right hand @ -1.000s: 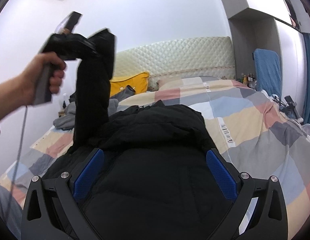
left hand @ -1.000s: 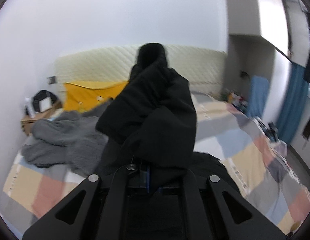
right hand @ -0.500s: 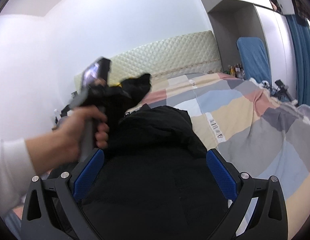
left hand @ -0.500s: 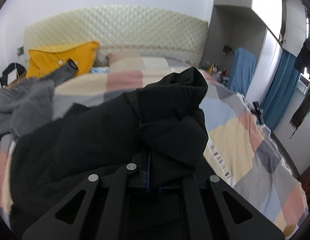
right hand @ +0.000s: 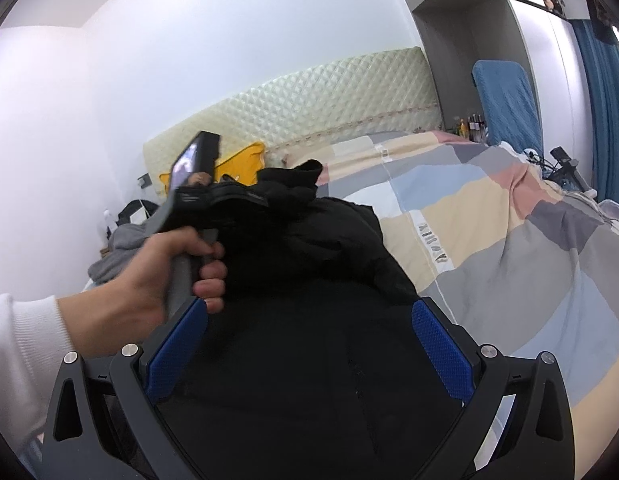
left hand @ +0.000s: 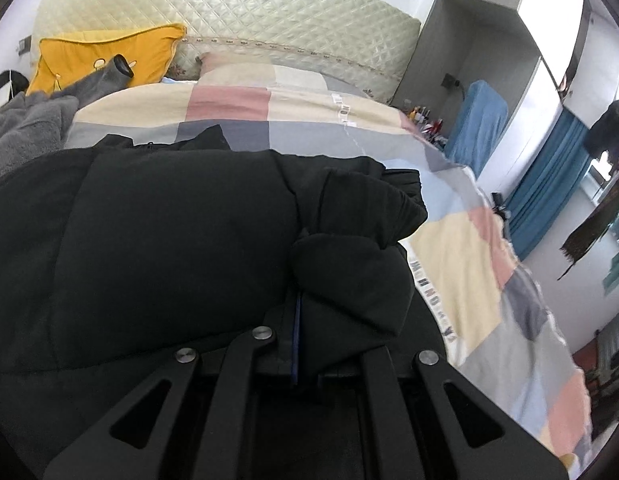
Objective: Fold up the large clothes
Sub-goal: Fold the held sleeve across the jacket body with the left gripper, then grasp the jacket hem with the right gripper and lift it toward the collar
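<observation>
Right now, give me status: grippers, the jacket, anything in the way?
Left gripper shut on black jacket's sleeve, laid across jacket body. Right gripper open over jacket, holding nothing. Grey garment beside jacket, not on it.

Dark block lettering is running along a pale strip of the patchwork quilt (right hand: 509, 264) on the bed; in the right wrist view it is showing at (right hand: 439, 246) and seems to spell "AVIIIX", though it is too distorted to be sure. In the left wrist view similar lettering (left hand: 431, 292) is appearing blurred and unreadable.
</observation>
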